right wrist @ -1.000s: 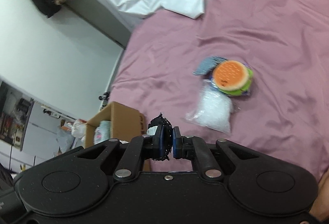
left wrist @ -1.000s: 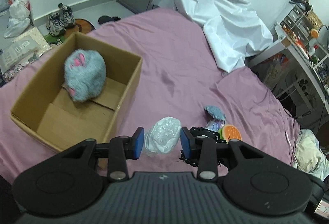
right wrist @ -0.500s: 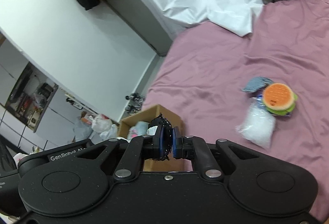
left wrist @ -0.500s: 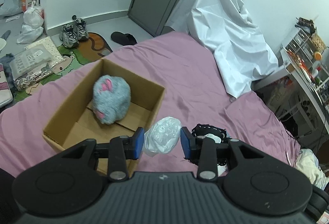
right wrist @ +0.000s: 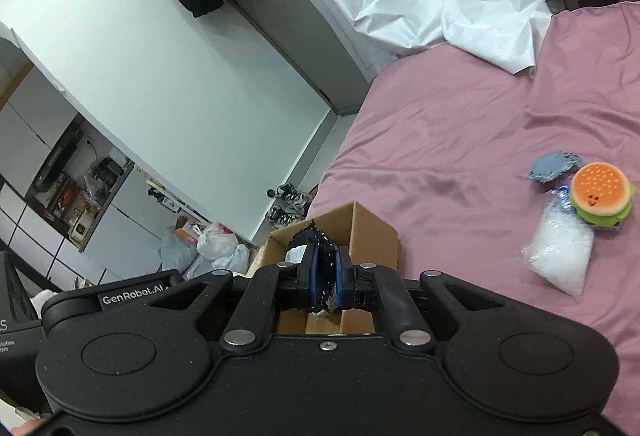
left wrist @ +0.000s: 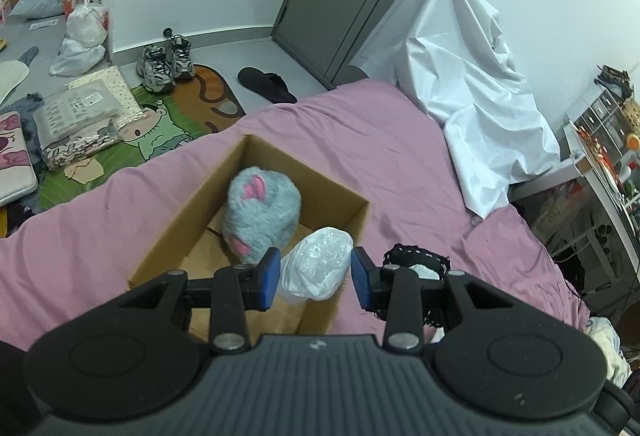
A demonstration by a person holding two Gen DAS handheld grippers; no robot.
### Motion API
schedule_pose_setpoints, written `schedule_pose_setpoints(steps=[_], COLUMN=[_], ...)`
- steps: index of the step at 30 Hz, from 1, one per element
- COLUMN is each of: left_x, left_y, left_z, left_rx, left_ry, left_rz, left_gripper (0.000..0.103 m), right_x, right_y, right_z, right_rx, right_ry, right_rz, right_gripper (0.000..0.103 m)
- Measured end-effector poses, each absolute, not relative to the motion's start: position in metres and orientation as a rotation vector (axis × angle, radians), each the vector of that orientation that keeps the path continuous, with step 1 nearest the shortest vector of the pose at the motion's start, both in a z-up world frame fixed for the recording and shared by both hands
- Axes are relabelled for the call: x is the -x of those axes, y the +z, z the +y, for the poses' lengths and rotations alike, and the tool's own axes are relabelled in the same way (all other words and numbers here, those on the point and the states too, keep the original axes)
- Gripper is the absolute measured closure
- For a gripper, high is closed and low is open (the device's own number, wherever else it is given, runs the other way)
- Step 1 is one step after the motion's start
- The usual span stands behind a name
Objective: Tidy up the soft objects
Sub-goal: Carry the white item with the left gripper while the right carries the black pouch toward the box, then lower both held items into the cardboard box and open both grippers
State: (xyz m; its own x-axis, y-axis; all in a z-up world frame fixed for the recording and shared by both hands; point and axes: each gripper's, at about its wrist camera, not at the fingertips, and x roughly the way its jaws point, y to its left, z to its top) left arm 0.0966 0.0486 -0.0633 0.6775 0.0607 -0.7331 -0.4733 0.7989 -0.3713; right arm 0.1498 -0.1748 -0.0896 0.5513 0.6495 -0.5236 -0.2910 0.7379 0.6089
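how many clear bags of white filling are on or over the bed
2. One clear bag sits in the left gripper over the cardboard box; the other bag lies on the pink bed by the burger toy. Others may hide behind the grippers.

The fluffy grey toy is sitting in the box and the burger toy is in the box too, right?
Not quite. The grey toy is in the box, but the burger toy is not: the right wrist view shows it lying on the pink bed, away from the box, next to a clear bag.
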Motion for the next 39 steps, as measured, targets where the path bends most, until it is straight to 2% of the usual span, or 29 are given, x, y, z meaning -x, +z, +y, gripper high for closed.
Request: schedule_pose_setpoints(steps=[16,33,39], left_x=[-0.1,-0.118,-0.123], left_y=[-0.102,-0.145,-0.151], left_z=[0.096,0.107,0.11], left_rx=[0.635,0.637,0.645], left_ry=[0.361,0.39,0.379], left_rz=[0.843,0.937,0.966], left_gripper=[0.066,0.066,0.06], right_x=[-0.144,-0.149,-0.152], right_y=[-0.104,-0.12,-0.122], right_z=[-0.132,-0.112,-0.109], right_rx=[-0.418,-0.353,-0.346], right_ry=[0.614,0.586,0.579], right_rz=[0.873,0.934,0.934], right_gripper=[0.094,0.094,0.094])
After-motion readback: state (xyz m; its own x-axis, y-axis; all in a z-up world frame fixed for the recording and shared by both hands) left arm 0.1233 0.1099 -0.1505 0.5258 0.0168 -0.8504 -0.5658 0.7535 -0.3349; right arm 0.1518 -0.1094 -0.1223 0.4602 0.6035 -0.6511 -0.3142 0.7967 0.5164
